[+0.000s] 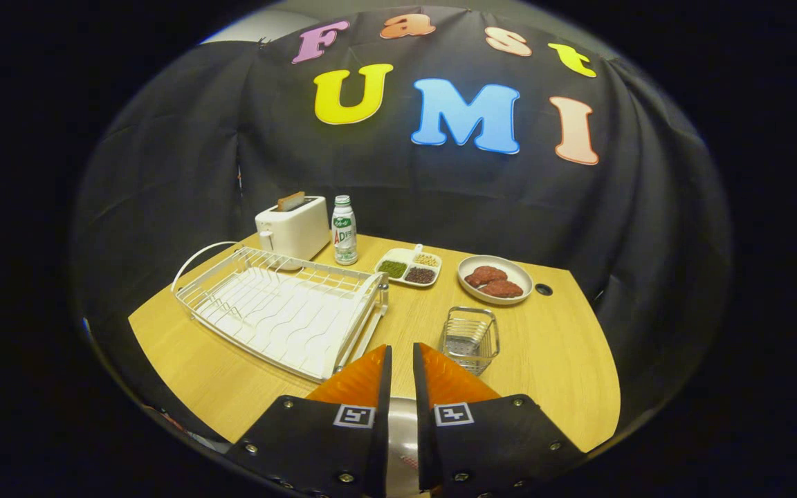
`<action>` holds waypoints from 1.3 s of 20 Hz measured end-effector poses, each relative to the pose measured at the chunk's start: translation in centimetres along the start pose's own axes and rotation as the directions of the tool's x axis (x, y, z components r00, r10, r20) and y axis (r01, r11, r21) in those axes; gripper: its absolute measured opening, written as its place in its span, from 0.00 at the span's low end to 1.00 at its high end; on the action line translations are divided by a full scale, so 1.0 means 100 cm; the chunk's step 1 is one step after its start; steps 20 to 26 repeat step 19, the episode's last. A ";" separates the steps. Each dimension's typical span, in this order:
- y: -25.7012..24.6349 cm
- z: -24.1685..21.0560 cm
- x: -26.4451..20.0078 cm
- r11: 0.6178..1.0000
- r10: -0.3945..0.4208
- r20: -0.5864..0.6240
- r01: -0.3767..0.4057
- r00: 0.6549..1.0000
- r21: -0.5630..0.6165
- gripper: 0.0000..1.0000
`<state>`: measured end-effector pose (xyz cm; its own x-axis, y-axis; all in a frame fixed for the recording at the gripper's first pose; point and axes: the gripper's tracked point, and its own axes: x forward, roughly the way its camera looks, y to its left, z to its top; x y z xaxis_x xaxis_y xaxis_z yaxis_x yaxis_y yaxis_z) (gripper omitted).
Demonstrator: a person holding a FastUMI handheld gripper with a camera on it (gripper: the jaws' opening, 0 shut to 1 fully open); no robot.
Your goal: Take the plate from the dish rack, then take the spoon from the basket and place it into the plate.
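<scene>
— Where are you in the task?

— Closest to me, the gripper (402,349) has its fingers drawn close, with a narrow gap. Something pale and shiny (402,432) sits low between them. It may be the plate on edge, but I cannot tell, nor whether the fingers press on it.

— And the rack?

— The dish rack (281,311), just ahead on the counter (551,360), looks bare, so I judge the plate is out. The basket (469,337) is just beyond the fingertips. I cannot make out the spoon inside. The spoon step remains.
</scene>
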<state>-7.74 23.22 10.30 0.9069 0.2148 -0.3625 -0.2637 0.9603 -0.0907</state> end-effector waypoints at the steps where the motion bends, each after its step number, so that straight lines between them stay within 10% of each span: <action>1: -0.009 0.009 -0.005 1.000 -0.021 0.026 0.021 0.999 0.005 0.17; 9: -0.095 0.081 -0.056 0.976 -0.211 0.244 0.190 0.947 0.108 0.19; 12: -0.117 0.087 -0.071 0.967 -0.246 0.293 0.216 0.924 0.132 0.99; 26: -0.162 0.089 -0.088 0.946 -0.316 0.378 0.259 0.870 0.195 0.96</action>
